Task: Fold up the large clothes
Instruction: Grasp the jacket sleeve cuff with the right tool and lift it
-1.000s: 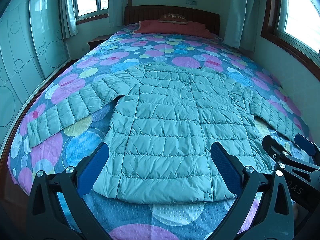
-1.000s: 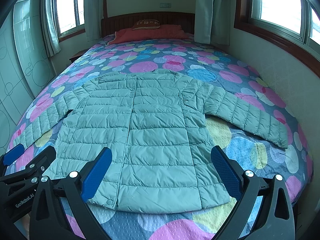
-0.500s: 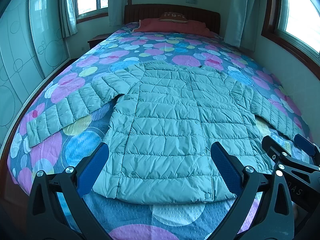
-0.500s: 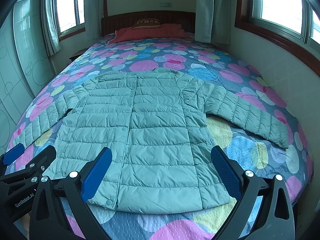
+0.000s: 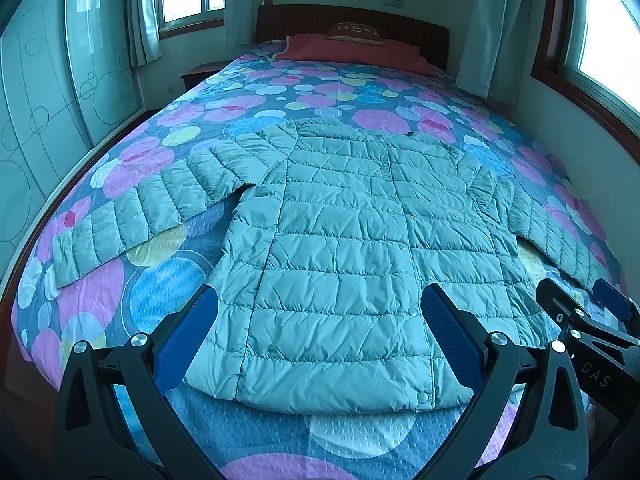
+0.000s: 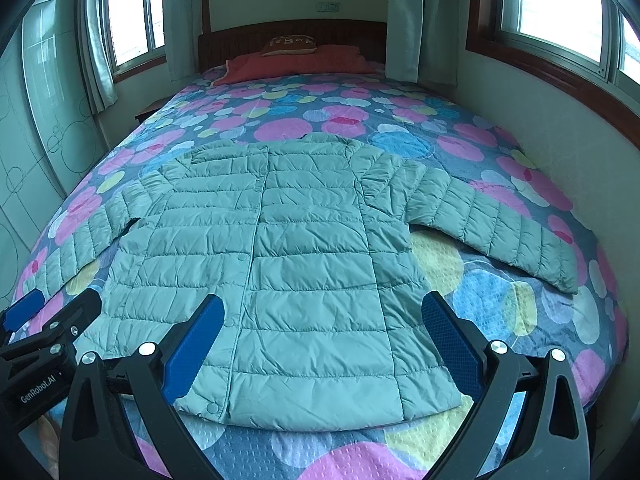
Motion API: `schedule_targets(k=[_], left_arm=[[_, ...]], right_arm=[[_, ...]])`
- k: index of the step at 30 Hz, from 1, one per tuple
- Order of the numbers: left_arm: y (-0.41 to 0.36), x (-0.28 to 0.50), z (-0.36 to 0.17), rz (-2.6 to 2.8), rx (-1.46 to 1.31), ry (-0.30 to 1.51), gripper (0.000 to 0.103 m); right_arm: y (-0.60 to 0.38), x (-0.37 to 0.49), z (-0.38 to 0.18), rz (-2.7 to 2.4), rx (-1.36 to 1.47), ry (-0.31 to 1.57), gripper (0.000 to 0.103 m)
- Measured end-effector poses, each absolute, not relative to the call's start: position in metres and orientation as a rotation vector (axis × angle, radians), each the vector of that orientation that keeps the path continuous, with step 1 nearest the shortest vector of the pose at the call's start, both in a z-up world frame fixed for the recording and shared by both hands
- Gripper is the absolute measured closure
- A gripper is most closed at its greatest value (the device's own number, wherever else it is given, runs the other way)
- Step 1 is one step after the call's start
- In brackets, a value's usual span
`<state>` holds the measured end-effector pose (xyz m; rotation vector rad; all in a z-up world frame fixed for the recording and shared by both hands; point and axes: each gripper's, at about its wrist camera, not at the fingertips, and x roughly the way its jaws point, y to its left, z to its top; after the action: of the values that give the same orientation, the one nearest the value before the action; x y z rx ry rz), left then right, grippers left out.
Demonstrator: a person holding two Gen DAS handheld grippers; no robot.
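Observation:
A pale green quilted puffer jacket (image 5: 344, 240) (image 6: 288, 256) lies flat and face up on the bed, both sleeves spread out to the sides, its hem toward me. My left gripper (image 5: 318, 322) hovers open above the hem, blue pads wide apart, holding nothing. My right gripper (image 6: 320, 328) is likewise open over the hem a little to the right. Each gripper shows at the edge of the other's view: the right one (image 5: 576, 312) at the lower right, the left one (image 6: 52, 316) at the lower left.
The bed (image 5: 168, 300) (image 6: 500, 304) carries a cover with pink, blue and yellow circles. A red pillow (image 6: 296, 66) and a cushion lie by the dark headboard. A wall with windows runs close along the right; glass wardrobe doors (image 5: 44, 92) stand at the left.
Both grippers have barely shifted; the jacket lies as before and nothing was grasped.

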<state>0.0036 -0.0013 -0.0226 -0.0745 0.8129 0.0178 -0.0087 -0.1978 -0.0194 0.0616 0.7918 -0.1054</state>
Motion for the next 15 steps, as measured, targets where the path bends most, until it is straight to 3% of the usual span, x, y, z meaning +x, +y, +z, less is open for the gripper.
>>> schedule_targets(k=[4,6,7,8,9,10,11,15], left_arm=[[0.020,0.023,-0.039,0.036,-0.116,0.865,0.002],[0.035,0.032,-0.047,0.066,-0.139,0.883,0.015],[0.042,0.037,-0.052,0.076,-0.153,0.897,0.034],[0.050,0.041,-0.057,0.087,-0.177,0.913,0.047],[0.058,0.045,-0.063,0.097,-0.208,0.925,0.051],[0.066,0.048,-0.067,0.106,-0.234,0.932,0.058],[0.074,0.052,-0.071,0.124,-0.249,0.934,0.066],[0.100,0.068,-0.085,0.222,-0.266,0.940,0.065]], right_arm=[[-0.216,0.000,-0.029,-0.125,0.096,0.804,0.005],[-0.229,0.003,-0.036,-0.138,0.130,0.798,0.005],[-0.237,0.005,-0.040,-0.151,0.147,0.792,0.005],[-0.245,0.008,-0.044,-0.164,0.162,0.792,0.009],[-0.252,0.011,-0.048,-0.177,0.171,0.795,0.019],[-0.260,0.015,-0.053,-0.195,0.175,0.807,0.051],[-0.268,0.019,-0.058,-0.222,0.187,0.829,0.056],[-0.308,0.031,-0.076,-0.246,0.325,0.830,0.054]])
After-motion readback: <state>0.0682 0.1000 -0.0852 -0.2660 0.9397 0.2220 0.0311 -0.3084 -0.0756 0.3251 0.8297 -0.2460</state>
